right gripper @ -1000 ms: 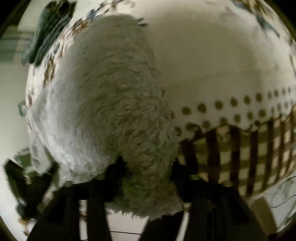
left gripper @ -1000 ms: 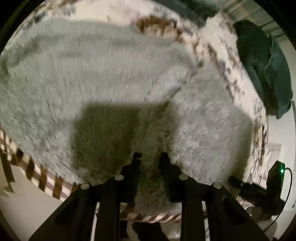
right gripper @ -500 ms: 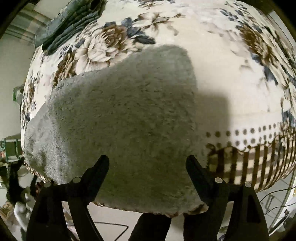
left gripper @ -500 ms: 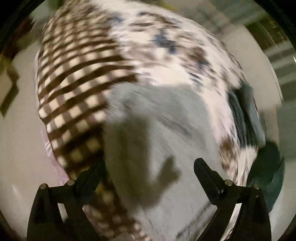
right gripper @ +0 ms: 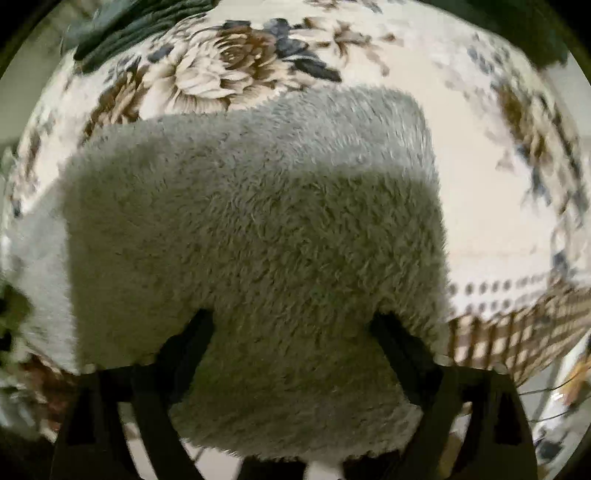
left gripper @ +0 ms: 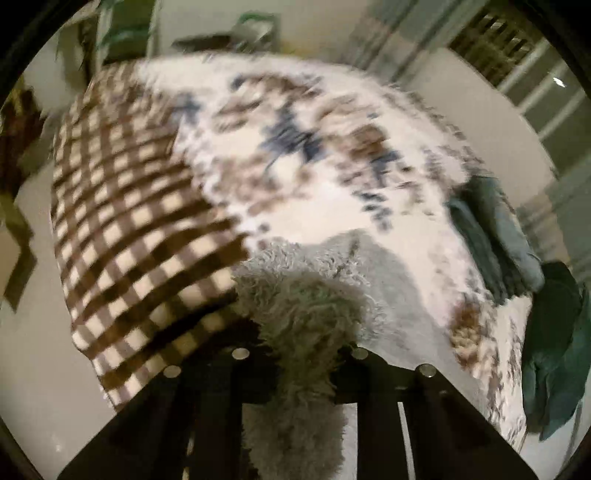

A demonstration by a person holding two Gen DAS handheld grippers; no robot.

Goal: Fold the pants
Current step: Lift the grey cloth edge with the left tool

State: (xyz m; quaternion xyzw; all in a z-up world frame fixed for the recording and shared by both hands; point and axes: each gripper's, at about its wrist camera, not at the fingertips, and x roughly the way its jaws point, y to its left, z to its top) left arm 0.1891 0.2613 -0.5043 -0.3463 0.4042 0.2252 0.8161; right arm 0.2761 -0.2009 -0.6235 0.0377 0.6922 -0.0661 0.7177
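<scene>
The grey fleece pants (right gripper: 255,229) lie folded into a thick block on the floral blanket (right gripper: 480,206). My right gripper (right gripper: 295,343) hangs straight above the near part of that block. Its jaws are opening wide, and the pads stand apart from the pile with nothing pinched. In the left wrist view a bunched edge of the pants (left gripper: 303,302) rises from the blanket into my left gripper (left gripper: 303,347). Its jaws are closing and pinch that tuft of fleece, which hides the fingertips.
The blanket has a brown checked border (left gripper: 122,229) that hangs over the edge above a pale floor (left gripper: 33,350). Folded dark teal clothes (left gripper: 495,240) and another dark green garment (left gripper: 554,332) lie at the right end. Dark clothes (right gripper: 140,22) show at the top left.
My left gripper let go, swung wide open across the blanket, then closed on the pants' edge. My right gripper released the fleece it held and opened wide above the block.
</scene>
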